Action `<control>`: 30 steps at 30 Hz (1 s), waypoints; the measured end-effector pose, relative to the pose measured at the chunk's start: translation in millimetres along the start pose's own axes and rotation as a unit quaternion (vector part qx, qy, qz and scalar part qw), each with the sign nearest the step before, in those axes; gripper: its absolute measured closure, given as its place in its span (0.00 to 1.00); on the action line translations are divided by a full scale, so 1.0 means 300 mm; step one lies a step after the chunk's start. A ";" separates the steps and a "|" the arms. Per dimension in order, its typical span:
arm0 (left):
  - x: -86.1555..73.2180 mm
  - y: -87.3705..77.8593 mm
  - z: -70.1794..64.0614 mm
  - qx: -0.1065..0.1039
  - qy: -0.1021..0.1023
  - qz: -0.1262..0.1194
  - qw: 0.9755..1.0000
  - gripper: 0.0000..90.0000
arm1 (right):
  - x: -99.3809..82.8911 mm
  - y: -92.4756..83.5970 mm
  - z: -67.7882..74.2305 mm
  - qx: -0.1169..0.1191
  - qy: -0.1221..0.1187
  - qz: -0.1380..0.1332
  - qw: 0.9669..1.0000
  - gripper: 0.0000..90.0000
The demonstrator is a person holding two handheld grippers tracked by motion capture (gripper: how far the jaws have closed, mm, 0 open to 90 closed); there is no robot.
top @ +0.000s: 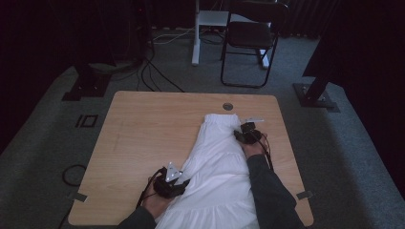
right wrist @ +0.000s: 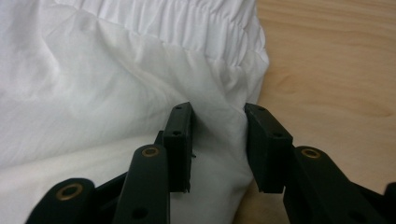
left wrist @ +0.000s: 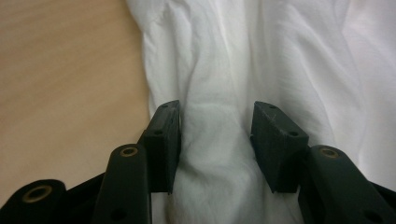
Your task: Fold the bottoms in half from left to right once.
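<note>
on the wooden table (top: 143,129) a white skirt (top: 219,167) lies flat, waistband away from the person. no container is in sight. the left gripper (top: 184,181) pinches a bunched fold at its left edge; the right gripper (top: 237,135) pinches the edge just below the waistband. this looks like folding: next, lift both edges together and carry them across evenly.

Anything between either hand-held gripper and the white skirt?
Nothing visible. The left hand-held gripper straddles a bunched fold of the white skirt; the right hand-held gripper straddles its edge below the gathered waistband.
</note>
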State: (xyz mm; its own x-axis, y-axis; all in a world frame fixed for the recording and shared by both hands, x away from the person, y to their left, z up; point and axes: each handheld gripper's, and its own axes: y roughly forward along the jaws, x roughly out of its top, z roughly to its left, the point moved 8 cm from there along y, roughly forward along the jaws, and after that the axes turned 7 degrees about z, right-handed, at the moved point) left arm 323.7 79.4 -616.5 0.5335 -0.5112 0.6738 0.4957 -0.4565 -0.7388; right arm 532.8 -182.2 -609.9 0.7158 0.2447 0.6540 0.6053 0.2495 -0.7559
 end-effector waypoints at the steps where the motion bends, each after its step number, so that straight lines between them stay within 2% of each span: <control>1: -0.013 -0.011 -0.016 -0.005 0.001 0.000 1.000 0.59 | -0.008 -0.005 0.016 0.001 -0.007 -0.003 1.000 0.70; 2: -0.013 -0.011 -0.016 -0.005 0.001 0.000 1.000 0.59 | -0.008 -0.005 0.016 0.001 -0.007 -0.003 1.000 0.70; 4: -0.043 -0.038 -0.052 -0.023 0.004 0.000 1.000 0.59 | -0.023 -0.014 0.047 0.012 -0.012 -0.005 1.000 0.70; 5: -0.054 -0.058 -0.055 -0.038 -0.003 0.004 0.999 0.56 | -0.032 -0.020 0.071 0.018 -0.019 -0.006 1.000 0.70; 7: -0.047 -0.073 -0.046 -0.036 -0.008 -0.001 0.999 0.54 | -0.035 -0.022 0.083 0.021 -0.024 -0.006 0.999 0.70; 8: -0.028 -0.094 -0.031 -0.030 -0.010 -0.013 0.999 0.55 | -0.037 -0.023 0.096 0.025 -0.027 -0.006 0.999 0.71; 9: 0.040 -0.141 0.001 -0.016 -0.008 -0.045 0.999 0.56 | -0.039 -0.023 0.116 0.034 -0.040 -0.008 0.999 0.71; 10: 0.040 -0.141 0.001 -0.016 -0.008 -0.045 0.999 0.55 | -0.039 -0.023 0.116 0.034 -0.040 -0.008 0.999 0.71; 11: 0.084 -0.159 0.017 -0.014 -0.006 -0.060 0.998 0.53 | -0.038 -0.020 0.136 0.046 -0.051 -0.012 0.998 0.71; 13: 0.181 -0.172 0.064 0.001 0.004 -0.077 0.997 0.49 | -0.036 -0.018 0.148 0.047 -0.051 -0.013 0.998 0.71; 14: 0.227 -0.163 0.095 0.008 0.002 -0.080 0.997 0.49 | -0.036 -0.018 0.148 0.047 -0.051 -0.013 0.998 0.71; 17: 0.337 -0.083 0.193 0.019 -0.027 -0.061 0.998 0.45 | -0.035 -0.014 0.175 0.053 -0.054 -0.018 0.997 0.71; 19: 0.383 -0.008 0.256 0.029 -0.055 -0.041 0.997 0.43 | -0.036 -0.013 0.196 0.057 -0.058 -0.020 0.996 0.71; 21: 0.406 0.074 0.298 0.030 -0.082 -0.018 0.996 0.39 | -0.037 -0.013 0.222 0.063 -0.064 -0.022 0.996 0.71; 22: 0.410 0.114 0.310 0.032 -0.089 -0.007 0.996 0.39 | -0.037 -0.013 0.222 0.063 -0.064 -0.022 0.996 0.71; 23: 0.409 0.184 0.320 0.037 -0.092 0.014 0.995 0.37 | -0.039 -0.013 0.234 0.066 -0.068 -0.022 0.995 0.70; 24: 0.409 0.184 0.320 0.037 -0.092 0.014 0.995 0.37 | -0.039 -0.013 0.234 0.066 -0.068 -0.022 0.995 0.70; 25: 0.412 0.229 0.326 0.046 -0.088 0.017 0.995 0.37 | -0.040 -0.014 0.240 0.069 -0.070 -0.022 0.995 0.70; 27: 0.412 0.246 0.333 0.050 -0.091 0.017 0.994 0.36 | -0.040 -0.014 0.241 0.069 -0.071 -0.022 0.995 0.70; 29: 0.412 0.275 0.344 0.043 -0.101 0.019 0.994 0.36 | -0.040 -0.015 0.240 0.072 -0.073 -0.019 0.994 0.70; 30: 0.409 0.290 0.349 0.047 -0.101 0.024 0.993 0.36 | -0.040 -0.015 0.240 0.072 -0.073 -0.019 0.994 0.70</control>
State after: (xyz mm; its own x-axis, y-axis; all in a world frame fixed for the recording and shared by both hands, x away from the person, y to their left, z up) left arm 504.1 53.3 -597.2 0.6800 -0.3708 0.6325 0.5230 -0.3593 -0.7729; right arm 496.5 -118.7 -612.2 0.6283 0.3641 0.6875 0.5671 0.3906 -0.7251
